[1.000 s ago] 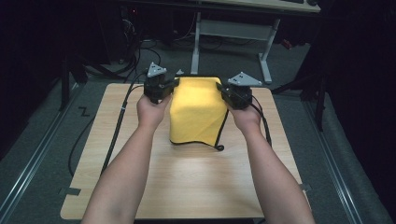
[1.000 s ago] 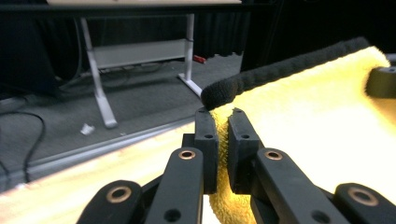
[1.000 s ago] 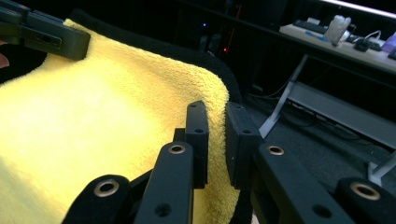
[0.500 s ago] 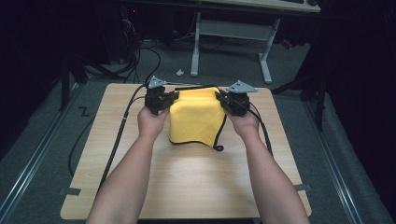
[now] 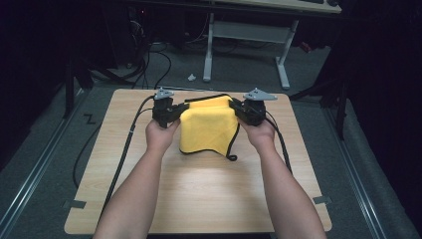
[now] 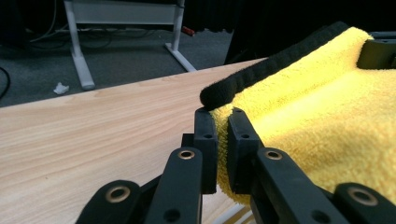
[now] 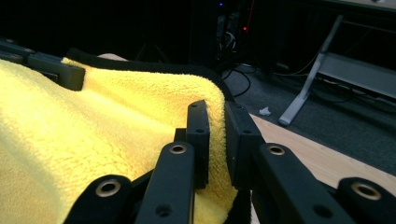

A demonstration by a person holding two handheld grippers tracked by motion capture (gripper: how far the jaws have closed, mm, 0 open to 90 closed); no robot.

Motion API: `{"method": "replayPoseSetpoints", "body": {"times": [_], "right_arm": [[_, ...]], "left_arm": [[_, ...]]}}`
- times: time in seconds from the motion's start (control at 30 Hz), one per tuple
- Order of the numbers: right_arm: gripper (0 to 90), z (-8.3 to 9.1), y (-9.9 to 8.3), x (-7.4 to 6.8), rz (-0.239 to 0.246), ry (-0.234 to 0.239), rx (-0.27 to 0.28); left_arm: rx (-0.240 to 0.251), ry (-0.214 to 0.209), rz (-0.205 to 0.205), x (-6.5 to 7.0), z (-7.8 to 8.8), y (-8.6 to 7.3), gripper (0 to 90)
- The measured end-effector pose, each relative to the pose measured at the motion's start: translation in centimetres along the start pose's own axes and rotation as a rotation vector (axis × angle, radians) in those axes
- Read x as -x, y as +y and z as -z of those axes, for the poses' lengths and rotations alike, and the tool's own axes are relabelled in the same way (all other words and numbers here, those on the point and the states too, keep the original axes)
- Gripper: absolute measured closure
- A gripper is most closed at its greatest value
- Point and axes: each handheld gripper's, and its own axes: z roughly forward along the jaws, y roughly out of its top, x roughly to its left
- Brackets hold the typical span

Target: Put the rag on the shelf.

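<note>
While both hand-held grippers pinch it, yellow cloth [image 5: 206, 127] sags.

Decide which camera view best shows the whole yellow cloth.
The high view: the yellow cloth lies across the table, held between both grippers, with its black edging visible. The left gripper view and the right gripper view each show just one pinched corner close up.

Both forearms enter from the bottom of the frame, converging toward its upper centre. Left claw [image 5: 174, 110] and right claw [image 5: 238, 107] face each other, jaws nearly closed.
</note>
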Motion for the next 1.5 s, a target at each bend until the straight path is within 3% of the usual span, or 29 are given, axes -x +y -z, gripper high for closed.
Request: {"method": "replayPoseSetpoints", "body": {"times": [0.4,0.93,1.5], "right_arm": [[82.5,0.2,-0.7,0.8,-0.031,0.059,-0.024],[82.7,-0.3,-2.1,1.4,-0.041,0.072,-0.066],[81.9,-1.6,-5.4,1.5,-0.167,0.110,-0.089]], "left_arm": [[-0.015,-0.028,0.011,-0.1,-0.2,-0.9,84.4],[-0.053,-0.046,0.016,-0.1,-1.0,-2.2,84.4],[-0.082,-0.056,0.054,-0.4,-1.2,-4.7,84.5]]}}
